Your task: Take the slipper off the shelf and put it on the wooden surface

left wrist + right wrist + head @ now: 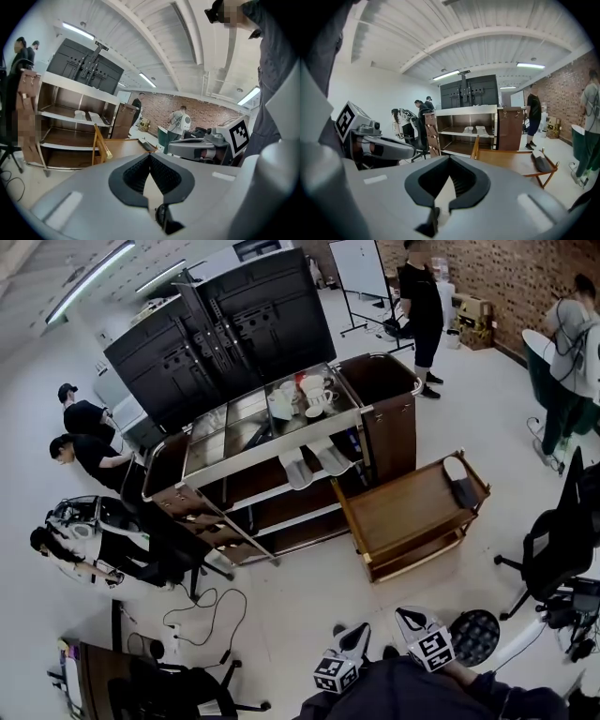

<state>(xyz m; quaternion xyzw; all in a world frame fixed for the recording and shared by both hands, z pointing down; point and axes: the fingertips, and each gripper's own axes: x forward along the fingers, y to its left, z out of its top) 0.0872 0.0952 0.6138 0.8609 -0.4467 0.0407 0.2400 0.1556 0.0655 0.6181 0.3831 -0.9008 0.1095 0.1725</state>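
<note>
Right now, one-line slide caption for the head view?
Left gripper and right gripper, both shut, hang short of the shelf holding two white slippers, wooden surface beside it.

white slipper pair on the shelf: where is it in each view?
Head view: white slipper pair at centre, on the shelf's middle level.
Left gripper view: pair on the left side, mid-height.
Right gripper view: pair just right of centre.
Shared landmark: wooden cart beside the shelf, in all three.
</note>
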